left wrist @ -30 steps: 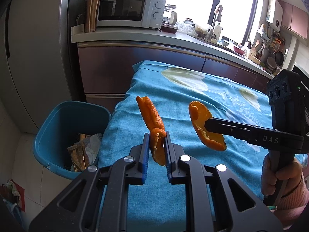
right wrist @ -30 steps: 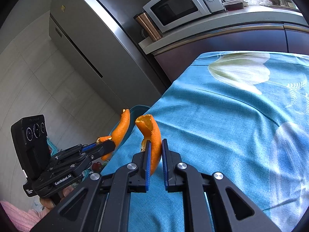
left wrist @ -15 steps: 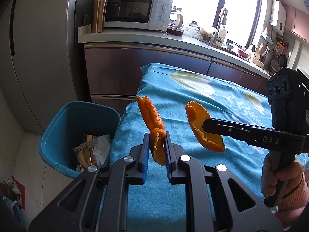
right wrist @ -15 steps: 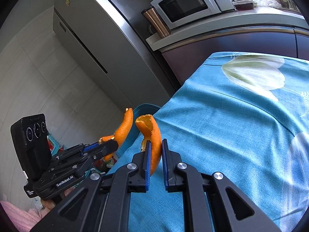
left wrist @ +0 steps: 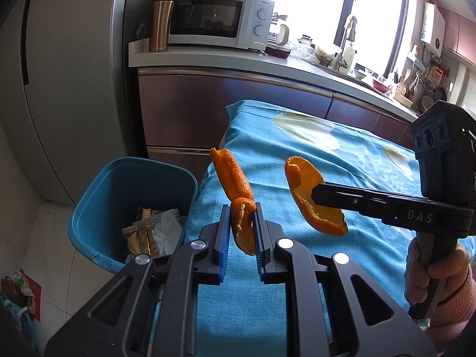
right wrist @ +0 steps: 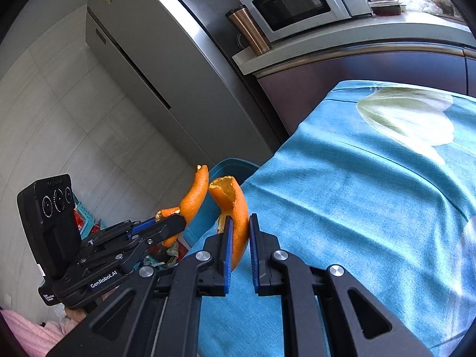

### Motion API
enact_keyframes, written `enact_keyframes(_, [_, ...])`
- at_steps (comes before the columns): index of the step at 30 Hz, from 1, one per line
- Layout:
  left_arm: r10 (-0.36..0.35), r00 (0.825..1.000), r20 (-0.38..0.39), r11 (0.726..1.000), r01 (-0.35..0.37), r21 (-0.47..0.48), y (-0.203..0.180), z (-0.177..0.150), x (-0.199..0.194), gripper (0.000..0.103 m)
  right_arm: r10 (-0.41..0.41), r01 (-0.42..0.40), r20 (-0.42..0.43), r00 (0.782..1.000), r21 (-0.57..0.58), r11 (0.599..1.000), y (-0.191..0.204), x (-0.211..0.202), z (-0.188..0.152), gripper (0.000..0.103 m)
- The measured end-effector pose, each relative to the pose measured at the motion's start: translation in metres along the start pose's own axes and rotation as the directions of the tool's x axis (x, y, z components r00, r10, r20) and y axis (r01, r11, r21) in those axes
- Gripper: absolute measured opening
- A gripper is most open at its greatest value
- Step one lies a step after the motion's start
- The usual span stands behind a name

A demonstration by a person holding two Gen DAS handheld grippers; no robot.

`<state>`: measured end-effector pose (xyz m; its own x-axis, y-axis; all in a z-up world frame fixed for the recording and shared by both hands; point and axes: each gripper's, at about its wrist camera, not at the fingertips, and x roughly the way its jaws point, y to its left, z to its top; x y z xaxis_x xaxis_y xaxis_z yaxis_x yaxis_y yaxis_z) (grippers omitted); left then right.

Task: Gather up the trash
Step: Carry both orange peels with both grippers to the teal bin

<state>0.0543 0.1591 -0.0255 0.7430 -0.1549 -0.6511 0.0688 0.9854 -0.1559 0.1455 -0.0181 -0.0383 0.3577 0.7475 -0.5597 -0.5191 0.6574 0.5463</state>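
My left gripper (left wrist: 241,214) is shut on a long orange peel (left wrist: 233,178), held in the air above the table's left edge. My right gripper (right wrist: 239,226) is shut on a second, curved orange peel (right wrist: 235,205). That peel (left wrist: 312,199) and the right gripper (left wrist: 319,192) show to the right in the left wrist view. The left gripper (right wrist: 175,224) and its peel (right wrist: 195,196) show in the right wrist view. A blue trash bin (left wrist: 98,208) with wrappers inside stands on the floor, left of the table; its rim (right wrist: 229,165) peeks out behind the peels.
The table is covered with a blue flowered cloth (left wrist: 342,154). Behind it runs a kitchen counter (left wrist: 238,62) with a microwave (left wrist: 214,19) and a copper tumbler (left wrist: 160,23). A tall grey fridge (left wrist: 68,74) stands at the left. The floor is tiled.
Both grippers, each still holding its peel, have moved left toward the table's edge; the bin now sits closer to them in both views.
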Motion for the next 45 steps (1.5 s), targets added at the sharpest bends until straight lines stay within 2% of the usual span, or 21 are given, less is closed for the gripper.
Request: enact_keyframes(45, [0.071, 0.997, 0.015, 0.996, -0.071, -0.055, 0.035, 0.004, -0.006, 0.015, 0.032, -0.034, -0.051, 0.998, -0.046, 0.998, 0.028, 0.046, 0.019, 0.009])
